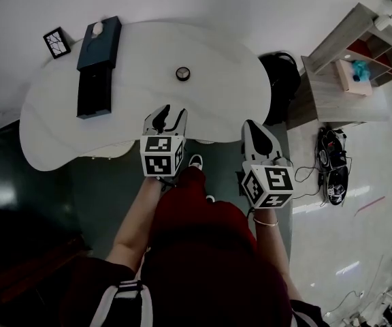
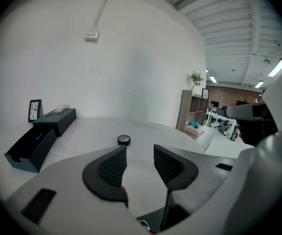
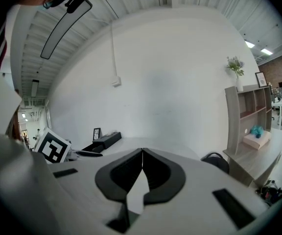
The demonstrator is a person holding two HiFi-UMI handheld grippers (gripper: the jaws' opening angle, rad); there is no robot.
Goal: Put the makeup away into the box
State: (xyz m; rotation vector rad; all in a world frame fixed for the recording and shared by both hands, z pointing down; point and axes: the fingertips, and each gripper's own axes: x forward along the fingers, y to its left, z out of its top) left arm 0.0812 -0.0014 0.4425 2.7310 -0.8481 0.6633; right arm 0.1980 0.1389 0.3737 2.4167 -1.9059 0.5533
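Left gripper (image 1: 167, 116) nearest, over the near tabletop (image 1: 216, 101) edge: jaws apart, nothing between them. Right gripper (image 1: 252, 129) beside it: jaws pressed together, empty. Beyond, a small round makeup case (image 1: 183, 73) sits alone, mid-tabletop. Farther left, the dark box (image 2: 18, 159) lies open. Judgement: case not yet picked up; putting away remains.

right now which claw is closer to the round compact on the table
Left. The left claw is just short of the compact, open and empty; the right claw is farther back, off to its right.
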